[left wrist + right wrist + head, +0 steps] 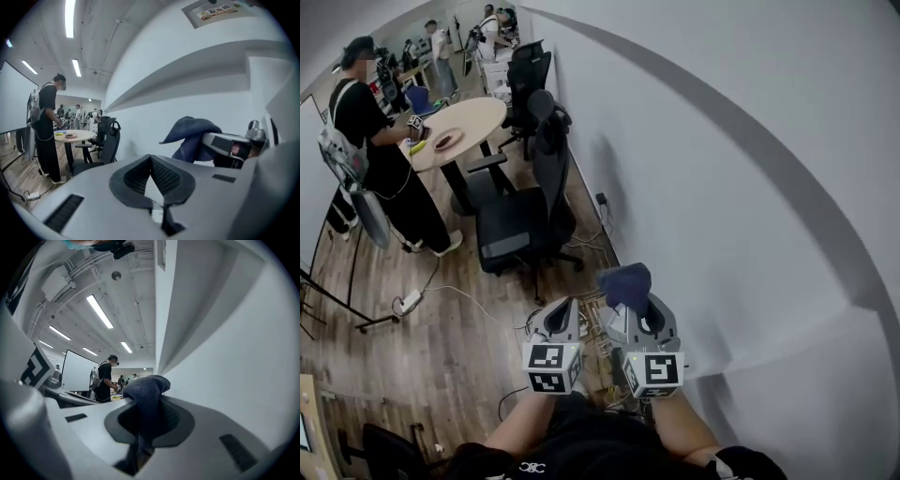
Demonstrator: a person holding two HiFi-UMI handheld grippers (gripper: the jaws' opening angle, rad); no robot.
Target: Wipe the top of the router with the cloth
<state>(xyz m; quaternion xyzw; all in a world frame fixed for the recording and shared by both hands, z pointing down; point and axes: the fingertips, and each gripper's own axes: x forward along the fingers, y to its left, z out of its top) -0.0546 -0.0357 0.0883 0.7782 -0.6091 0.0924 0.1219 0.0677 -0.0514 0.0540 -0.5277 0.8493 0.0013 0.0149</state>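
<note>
We start with the dark blue cloth point(625, 284), which sits just below the middle of the head view, bunched and pinched in the right gripper point(630, 305). In the right gripper view the soft fabric point(143, 392) fills the gap between the jaws and mushrooms over their tips, so that gripper is clamped on it. The left gripper point(562, 305) is just beside it, to its left in the frame. Its own view shows the tips pressed together with nothing between them point(151, 159), and the cloth point(192, 133) shows at right of centre. We cannot find the router in any view, so no wiping contact exists yet. A tangle of loose cables point(598, 339) lies on the wooden plank floor point(441, 347) below the grippers, at the foot of the plain white wall point(722, 187) that fills the right half of the frame. Further out, toward the upper left, are a black office chair point(525, 220), a round pale wooden table point(459, 127) and a person in black clothing point(380, 150) standing at it. The main risk we see is the grip: much of the cloth is wadded above the jaws, so little flat fabric may meet the router's top, and hard jaw tips could scrape or push a light router instead. A sweep near the cables might also snag the loose folds.
</note>
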